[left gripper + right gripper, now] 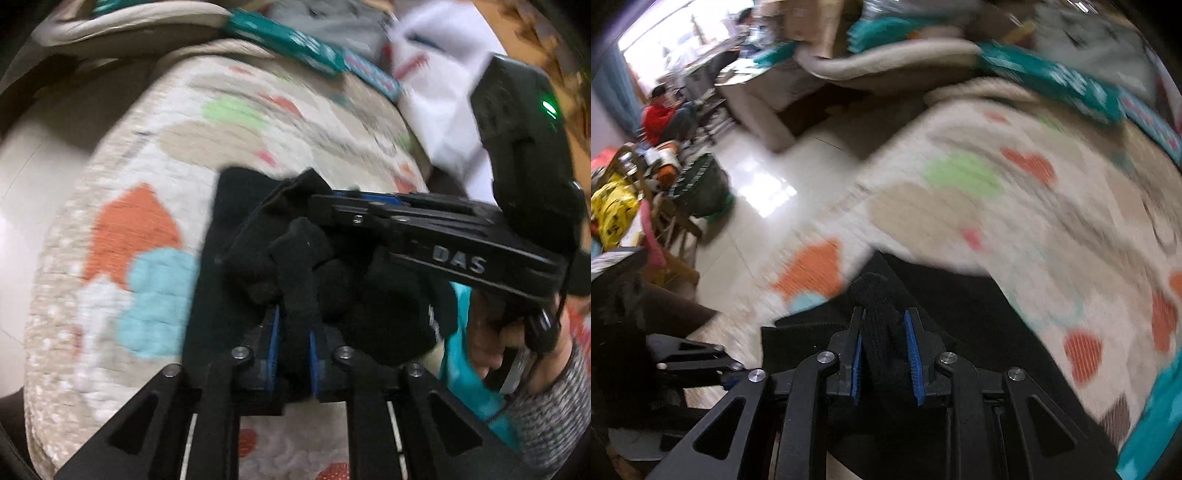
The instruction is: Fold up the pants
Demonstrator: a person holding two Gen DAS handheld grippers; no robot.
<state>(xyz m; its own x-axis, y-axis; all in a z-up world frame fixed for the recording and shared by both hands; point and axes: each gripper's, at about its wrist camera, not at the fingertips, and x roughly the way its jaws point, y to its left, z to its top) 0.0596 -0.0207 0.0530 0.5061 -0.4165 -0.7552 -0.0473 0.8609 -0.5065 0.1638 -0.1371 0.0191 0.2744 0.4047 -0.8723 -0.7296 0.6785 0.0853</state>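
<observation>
Left wrist view — left tongs (294, 328) clenched on black pants (347, 295) | right tongs (884, 354) clenched on pants — over quilt (1034, 221)

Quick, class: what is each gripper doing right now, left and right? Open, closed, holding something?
Left gripper: jaws closed on a bunched fold of the black pants.
Right gripper: jaws closed on another fold of the black pants.

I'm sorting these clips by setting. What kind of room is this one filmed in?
Most likely a lived-in home room: a soft patterned quilt serves as the work surface, beyond it a glossy tiled floor, cluttered chairs with bags, and a seated person in red.
</observation>
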